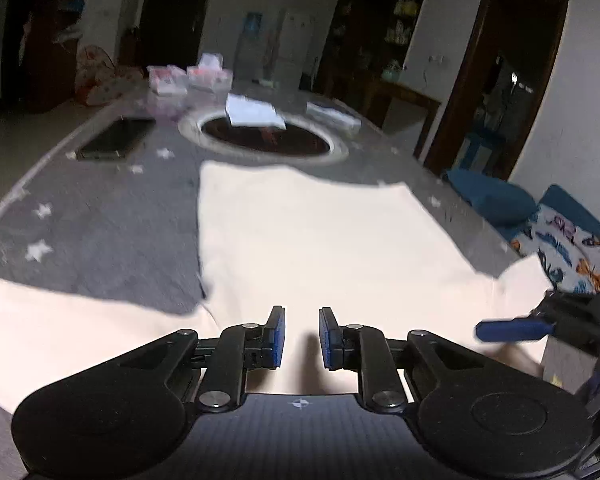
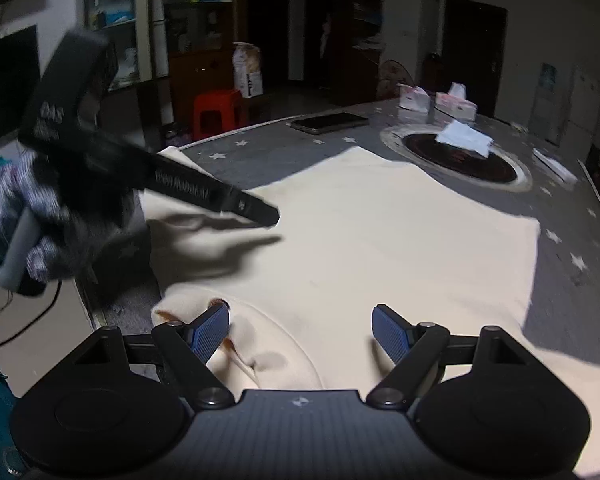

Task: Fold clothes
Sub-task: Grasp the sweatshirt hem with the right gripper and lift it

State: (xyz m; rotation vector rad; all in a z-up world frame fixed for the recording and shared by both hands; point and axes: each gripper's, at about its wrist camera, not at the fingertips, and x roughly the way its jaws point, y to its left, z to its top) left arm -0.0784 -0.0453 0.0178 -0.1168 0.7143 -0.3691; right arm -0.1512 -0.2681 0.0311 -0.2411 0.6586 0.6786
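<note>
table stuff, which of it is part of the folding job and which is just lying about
Part of the job:
- cream garment spread flat on the table
- left gripper, narrowly open, holding nothing
- right gripper, wide open over the neck end

Just lying about:
- tablet
- tissue boxes
- white cloth on the round inset
- red stool
- blue cushion

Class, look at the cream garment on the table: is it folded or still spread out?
Spread out. The cream garment lies flat in one layer across the grey star-patterned table cover, neckline nearest the open right gripper; no fold shows.
</note>
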